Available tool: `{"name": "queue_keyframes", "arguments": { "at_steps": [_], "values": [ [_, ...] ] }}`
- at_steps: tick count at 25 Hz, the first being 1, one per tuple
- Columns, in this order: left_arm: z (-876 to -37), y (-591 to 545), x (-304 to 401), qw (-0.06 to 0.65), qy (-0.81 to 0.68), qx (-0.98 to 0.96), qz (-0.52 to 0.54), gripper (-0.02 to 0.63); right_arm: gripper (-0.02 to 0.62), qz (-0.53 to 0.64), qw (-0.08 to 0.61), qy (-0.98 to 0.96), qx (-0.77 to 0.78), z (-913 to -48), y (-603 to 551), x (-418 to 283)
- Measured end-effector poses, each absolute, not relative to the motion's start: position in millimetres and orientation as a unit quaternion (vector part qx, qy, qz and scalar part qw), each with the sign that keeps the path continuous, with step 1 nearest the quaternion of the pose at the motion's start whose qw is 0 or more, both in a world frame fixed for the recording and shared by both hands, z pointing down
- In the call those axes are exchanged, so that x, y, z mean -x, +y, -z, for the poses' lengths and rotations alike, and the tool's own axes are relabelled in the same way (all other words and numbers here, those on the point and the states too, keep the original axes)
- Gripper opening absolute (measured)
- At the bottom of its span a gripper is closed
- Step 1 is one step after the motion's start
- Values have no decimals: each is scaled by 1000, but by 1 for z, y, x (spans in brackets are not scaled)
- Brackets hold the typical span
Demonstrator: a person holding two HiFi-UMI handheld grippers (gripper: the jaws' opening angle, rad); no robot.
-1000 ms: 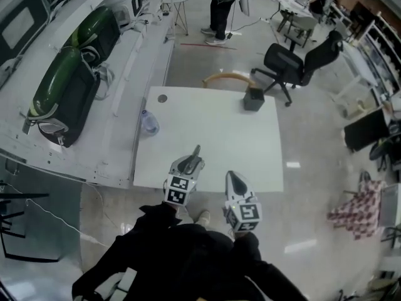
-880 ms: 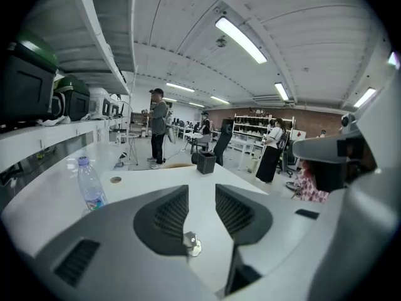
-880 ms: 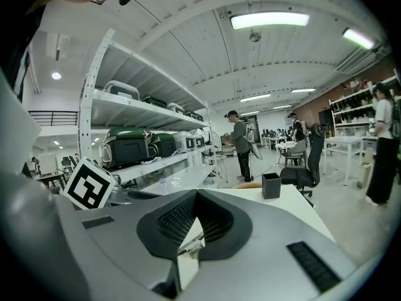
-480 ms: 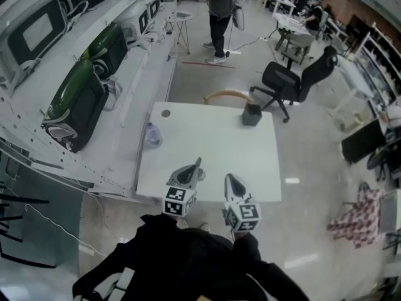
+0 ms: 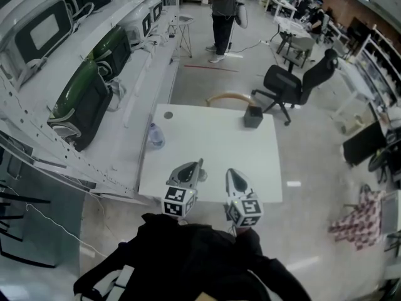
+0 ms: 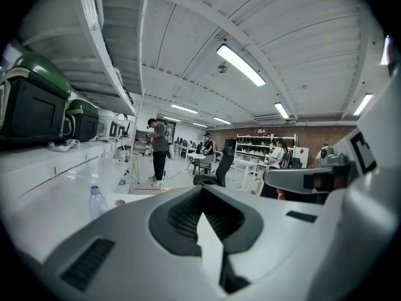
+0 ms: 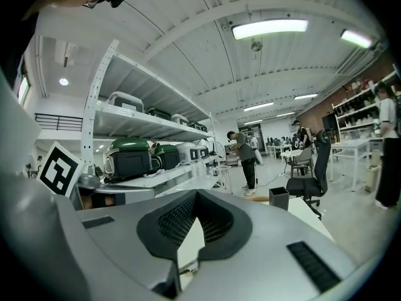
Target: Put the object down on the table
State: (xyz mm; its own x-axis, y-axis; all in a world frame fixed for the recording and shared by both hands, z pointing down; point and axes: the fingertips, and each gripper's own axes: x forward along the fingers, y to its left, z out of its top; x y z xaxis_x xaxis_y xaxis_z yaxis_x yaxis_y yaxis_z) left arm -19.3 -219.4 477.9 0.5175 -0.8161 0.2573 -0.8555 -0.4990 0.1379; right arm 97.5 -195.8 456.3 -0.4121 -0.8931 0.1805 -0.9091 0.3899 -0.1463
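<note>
A clear plastic bottle (image 5: 155,137) stands upright near the left edge of the white table (image 5: 213,149); the left gripper view shows the bottle (image 6: 94,200) far off to its left. A small dark box (image 5: 253,116) stands at the far right corner, ahead of the right gripper (image 7: 188,243) as the dark box (image 7: 279,198). My left gripper (image 5: 195,168) and right gripper (image 5: 233,175) hover side by side over the table's front edge. The left gripper (image 6: 210,231) is shut and holds nothing. The right one also looks shut and holds nothing.
Shelves with green and white cases (image 5: 81,99) run along the left. A curved wooden chair back (image 5: 227,97) meets the table's far edge. A black office chair (image 5: 294,74) stands beyond it. A person (image 5: 222,11) stands in the aisle farther back.
The head view has tilted up a little, so the table sits lower in the frame. Both grippers keep nearly the same place over the front edge.
</note>
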Motion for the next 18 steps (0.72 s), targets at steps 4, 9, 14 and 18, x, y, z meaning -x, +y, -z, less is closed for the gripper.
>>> {"name": "queue_keyframes", "arguments": {
  "at_steps": [4, 9, 14, 18],
  "values": [
    [-469, -218, 20, 113, -488, -862, -73, 2, -8, -102, 29, -837, -537, -450, -199, -96],
    [-466, -219, 21, 103, -493, -861, -68, 2, -8, -98, 26, -840, -534, -445, -203, -96],
    [-463, -219, 22, 99, -495, -861, -64, 2, -8, -94, 23, -838, -537, -442, -207, -99],
    [-460, -222, 20, 94, -495, -862, -61, 2, -8, -89, 22, -839, -537, -448, -211, -106]
  ]
}}
